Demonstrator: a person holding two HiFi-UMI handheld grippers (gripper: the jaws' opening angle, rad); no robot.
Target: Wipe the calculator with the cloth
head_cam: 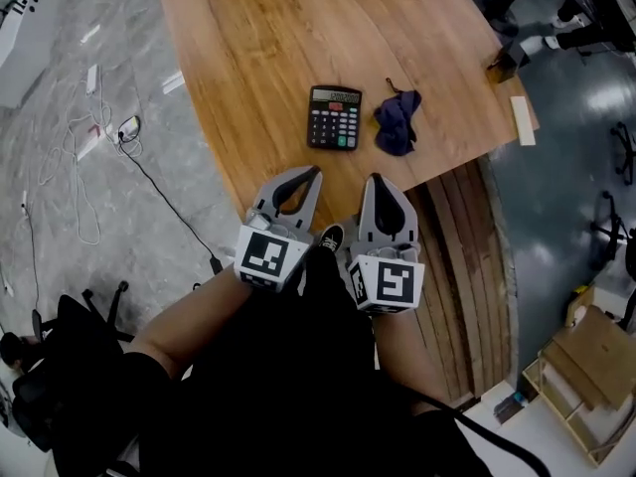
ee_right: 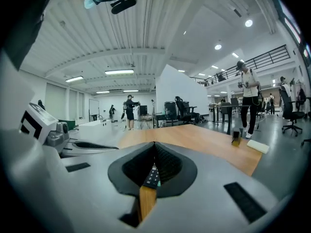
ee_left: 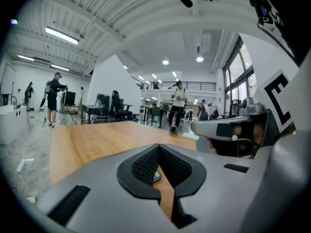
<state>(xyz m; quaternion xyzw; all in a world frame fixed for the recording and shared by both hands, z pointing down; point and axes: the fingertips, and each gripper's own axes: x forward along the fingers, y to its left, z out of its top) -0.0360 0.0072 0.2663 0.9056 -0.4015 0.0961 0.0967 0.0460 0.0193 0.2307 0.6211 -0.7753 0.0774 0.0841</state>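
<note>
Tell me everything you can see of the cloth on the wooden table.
The cloth is a small piece of dark navy fabric, soft-looking and crumpled into a loose, uneven bunch rather than folded. A thin strand or corner sticks out at its far left end. It lies on the wooden table, just right of the calculator in the head view, with a narrow strip of bare wood between them. Only the table touches it; nothing holds it.

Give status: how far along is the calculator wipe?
Done: nothing visible. The cloth lies bunched on the table right of the calculator, not touching it. In hand: nothing; left tool and right tool are both shut and empty, short of both items. Left: grab cloth, wipe calculator.
</note>
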